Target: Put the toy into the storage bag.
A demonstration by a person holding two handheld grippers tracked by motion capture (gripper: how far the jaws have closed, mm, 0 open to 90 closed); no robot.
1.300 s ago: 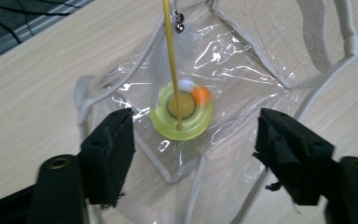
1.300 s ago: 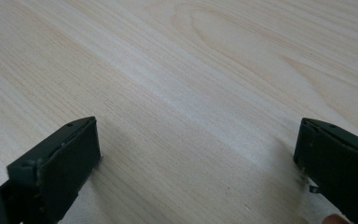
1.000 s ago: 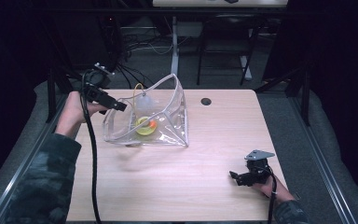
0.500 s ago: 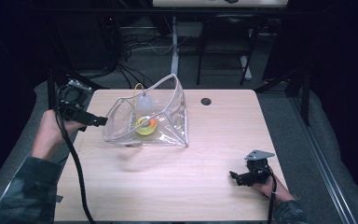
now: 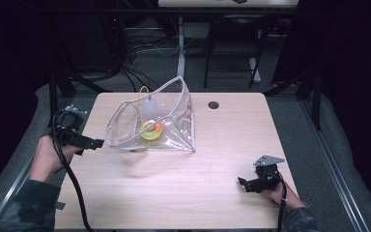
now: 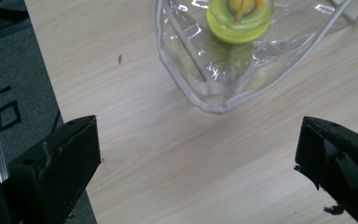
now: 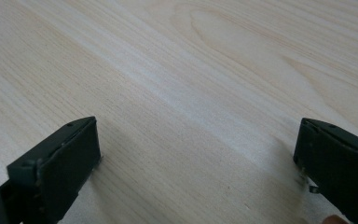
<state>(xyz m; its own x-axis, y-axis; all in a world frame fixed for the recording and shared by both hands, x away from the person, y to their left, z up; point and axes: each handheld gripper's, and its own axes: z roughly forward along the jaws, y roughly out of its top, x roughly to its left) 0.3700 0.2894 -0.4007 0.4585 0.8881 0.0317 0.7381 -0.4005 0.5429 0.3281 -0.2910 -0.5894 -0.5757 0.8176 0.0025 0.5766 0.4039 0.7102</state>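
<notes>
Where the light wood-grain rectangular table (image 5: 183,193) spreads across the high view, most of its top is seen to be bare, and a small round dark hole (image 5: 213,105) is set near its far edge, right of centre. On the left-centre part of the table a clear, soft plastic pouch with white-edged seams (image 5: 174,125) is propped up, its open mouth turned toward the left edge and its far corner raised. Inside the pouch a round yellow-green disc with an orange centre (image 5: 150,130) is seen low down, and a pale rounded object (image 5: 149,107) is seen above it, though its kind cannot be told. From the left gripper view the rounded near end of the pouch (image 6: 214,70) and the disc (image 6: 240,18) are shown resting on the wood ahead of the jaws. At the left edge of the table the black left gripper (image 5: 92,143) is held by a hand (image 5: 48,157), pointed toward the pouch mouth and just short of it, not touching; its jaws are seen set wide apart with nothing between them, and a black cable (image 5: 75,188) is trailed from it toward the bottom edge. Near the front right corner the black right gripper (image 5: 245,184) with a grey three-cornered plate (image 5: 268,160) on top is held low by the other hand (image 5: 282,195), well apart from the pouch, its jaws likewise spread wide over bare wood.
</notes>
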